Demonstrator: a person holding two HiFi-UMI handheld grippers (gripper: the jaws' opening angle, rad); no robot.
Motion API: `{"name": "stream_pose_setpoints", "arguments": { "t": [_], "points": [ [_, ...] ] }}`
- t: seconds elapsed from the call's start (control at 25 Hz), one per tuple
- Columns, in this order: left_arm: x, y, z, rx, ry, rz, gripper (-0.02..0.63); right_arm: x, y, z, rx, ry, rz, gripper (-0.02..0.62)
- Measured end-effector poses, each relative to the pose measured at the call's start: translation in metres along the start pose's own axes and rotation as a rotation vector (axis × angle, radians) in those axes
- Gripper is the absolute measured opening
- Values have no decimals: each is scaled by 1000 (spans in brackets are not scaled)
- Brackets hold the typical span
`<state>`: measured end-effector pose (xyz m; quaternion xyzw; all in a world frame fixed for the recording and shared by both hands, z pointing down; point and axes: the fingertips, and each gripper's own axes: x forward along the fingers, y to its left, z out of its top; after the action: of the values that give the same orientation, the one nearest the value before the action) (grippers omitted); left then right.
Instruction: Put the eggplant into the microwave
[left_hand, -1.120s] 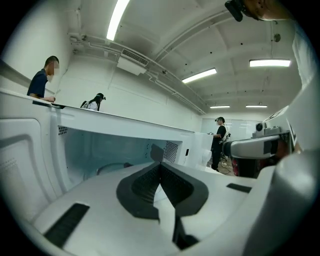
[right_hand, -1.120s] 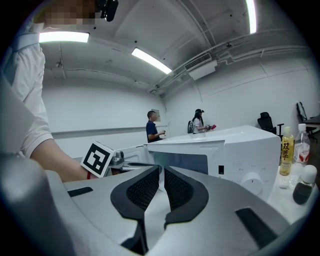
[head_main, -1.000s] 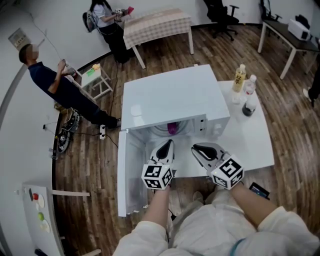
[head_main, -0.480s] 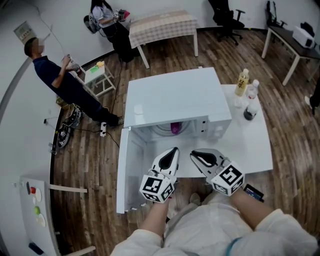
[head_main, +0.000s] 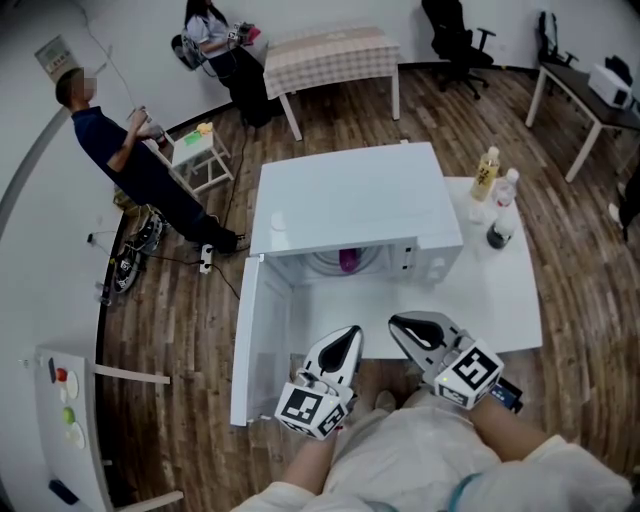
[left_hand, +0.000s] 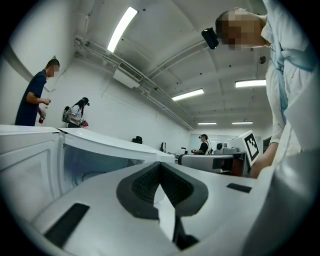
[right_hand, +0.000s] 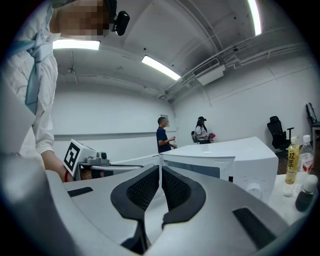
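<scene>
Seeing eggplant (head_main: 347, 259) inside microwave (head_main: 350, 195), on the pale turntable, about mid-cavity. Getting only a small purple stub of it in head view, tucked under the front lip of the top panel. Can't read long axis or which way it points (visible bit slightly taller than wide in frame, nothing firmer). Not finding it in either gripper view.

Seeing door (head_main: 262, 340) swung wide open at picture left, cavity exposed toward the person.

Placing left gripper (head_main: 349, 337) and right gripper (head_main: 401, 323) side by side at the near edge of table (head_main: 510, 300), in front of the open cavity, tips aimed at the microwave. Putting eggplant well apart from both, beyond the tips. Lining it up roughly straight ahead of left gripper in head view, off to the left of right gripper's line. Touching neither.

Reading left jaws in left gripper view: pads pressed together, nothing between. Reading right jaws in right gripper view: pads meeting at the tip, nothing between. Holding nothing on either side.

Also noting bottles (head_main: 486, 172) on table just right of microwave, and a standing person (head_main: 120, 160) far left near the wall.
</scene>
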<state>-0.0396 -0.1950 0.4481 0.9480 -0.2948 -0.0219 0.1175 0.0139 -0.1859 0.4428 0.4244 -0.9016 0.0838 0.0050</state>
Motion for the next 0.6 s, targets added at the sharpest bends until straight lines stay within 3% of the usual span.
{"name": "stream_pose_setpoints", "arguments": {
  "t": [0.4, 0.6],
  "points": [
    [-11, -29, 24, 86, -61, -85, 0, -17, 14, 5, -52, 8, 27, 37],
    [-10, -33, 24, 114, -41, -94, 1, -16, 22, 3, -105, 37, 59, 35]
  ]
}}
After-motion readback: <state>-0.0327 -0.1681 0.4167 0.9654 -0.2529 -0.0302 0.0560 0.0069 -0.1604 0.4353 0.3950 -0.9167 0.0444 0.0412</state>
